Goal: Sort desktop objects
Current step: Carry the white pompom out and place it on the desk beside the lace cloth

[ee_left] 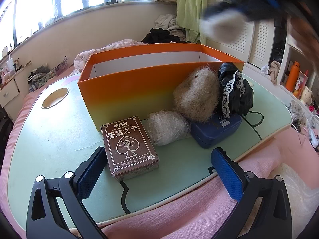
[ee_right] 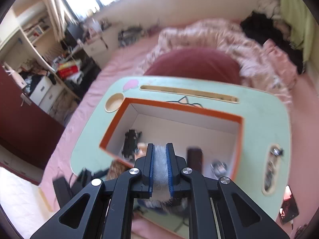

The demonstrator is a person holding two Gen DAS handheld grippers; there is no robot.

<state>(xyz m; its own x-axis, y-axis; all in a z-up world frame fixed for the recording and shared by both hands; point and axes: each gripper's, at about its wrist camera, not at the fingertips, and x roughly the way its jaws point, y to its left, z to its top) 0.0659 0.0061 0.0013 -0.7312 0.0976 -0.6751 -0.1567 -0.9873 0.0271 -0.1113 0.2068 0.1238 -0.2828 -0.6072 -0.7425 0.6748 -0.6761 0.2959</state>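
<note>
One orange cardboard box (ee_right: 237,135) sits under my right gripper (ee_right: 161,151), which is clamped on one grey fluffy tuft (ee_right: 161,167). My left gripper (ee_left: 157,171) stands apart beside one brown card pack (ee_left: 129,147).

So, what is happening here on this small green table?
A person is sorting things into the orange box with two handheld grippers. The right gripper is shut on a grey furry piece and holds it above the open box, which already has a few items inside. The left gripper is open and sits low at the brown card box. A fuzzy ball and other things wait beside the box.
</note>
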